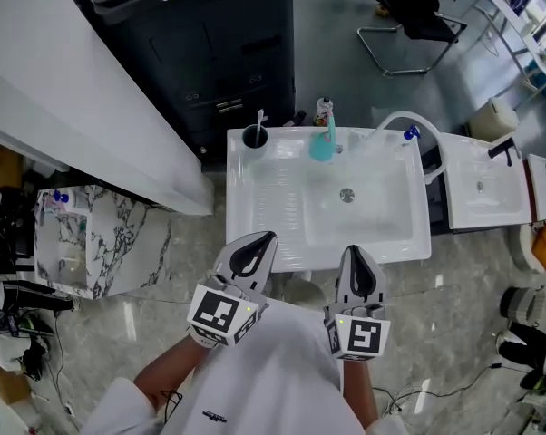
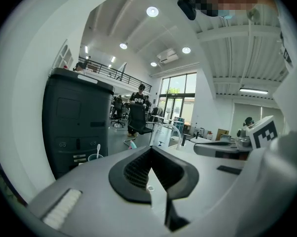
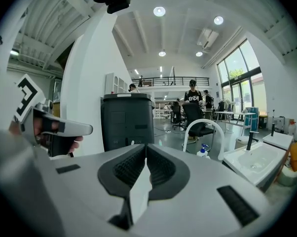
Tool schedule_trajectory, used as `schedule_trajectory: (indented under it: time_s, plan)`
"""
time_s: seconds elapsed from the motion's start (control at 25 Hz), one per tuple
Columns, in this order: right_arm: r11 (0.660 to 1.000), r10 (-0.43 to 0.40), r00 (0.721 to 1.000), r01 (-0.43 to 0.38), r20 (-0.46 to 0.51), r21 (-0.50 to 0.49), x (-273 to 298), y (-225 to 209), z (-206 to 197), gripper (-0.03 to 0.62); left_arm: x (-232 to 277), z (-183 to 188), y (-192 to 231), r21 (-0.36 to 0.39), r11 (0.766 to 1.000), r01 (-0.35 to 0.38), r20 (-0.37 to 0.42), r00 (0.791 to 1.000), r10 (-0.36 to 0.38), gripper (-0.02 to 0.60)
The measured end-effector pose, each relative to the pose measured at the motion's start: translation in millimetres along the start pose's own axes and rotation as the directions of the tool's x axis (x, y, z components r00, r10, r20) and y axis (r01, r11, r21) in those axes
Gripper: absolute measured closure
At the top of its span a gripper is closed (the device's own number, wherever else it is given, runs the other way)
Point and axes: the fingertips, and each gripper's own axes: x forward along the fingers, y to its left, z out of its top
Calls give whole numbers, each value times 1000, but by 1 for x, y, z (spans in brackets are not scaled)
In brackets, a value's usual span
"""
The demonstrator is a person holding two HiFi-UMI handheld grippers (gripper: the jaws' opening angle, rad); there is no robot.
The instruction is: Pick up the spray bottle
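A teal spray bottle (image 1: 323, 143) stands upright on the back rim of the white sink (image 1: 255, 207), left of the arched white tap (image 1: 416, 123). In the left gripper view only its top (image 2: 132, 144) peeps over the gripper body. A small white bottle with a blue head (image 1: 411, 134) (image 3: 203, 152) stands by the tap's foot. My left gripper (image 1: 266, 237) (image 2: 149, 150) hovers over the sink's front rim, shut and empty. My right gripper (image 1: 355, 251) (image 3: 145, 146) is level with it, further right, also shut with nothing in it. Both point at the sink's back, well short of the bottles.
A dark cup with a toothbrush (image 1: 255, 136) stands at the sink's back left corner, and another bottle (image 1: 324, 110) behind the rim. A black cabinet (image 1: 209, 53) rises behind. A second sink (image 1: 482, 188) stands to the right, a marbled counter (image 1: 96, 234) to the left.
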Motion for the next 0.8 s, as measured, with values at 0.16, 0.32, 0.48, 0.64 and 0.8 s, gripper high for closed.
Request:
schedule_trajectory:
  time_s: [0.16, 0.32, 0.48, 0.64, 0.8]
  plan:
    - [1000, 13, 1000, -13, -5, -1, 9, -12, 0, 586, 12, -3, -3, 12, 1000, -10, -16, 1000, 10, 589]
    - [999, 31, 999, -31, -9, -5, 21, -26, 0, 586, 30, -6, -3, 14, 999, -33, -26, 999, 34, 589]
    - [998, 60, 998, -60, -15, 8, 37, -36, -6, 586, 50, -12, -4, 26, 999, -44, -45, 998, 45, 589]
    - [996, 87, 996, -87, -25, 15, 52, -43, -13, 586, 69, -13, -7, 42, 998, -44, -49, 998, 47, 589]
    - [995, 102, 994, -101, -40, 20, 67, -52, -20, 586, 88, -17, 1, 37, 996, -86, -56, 995, 88, 589]
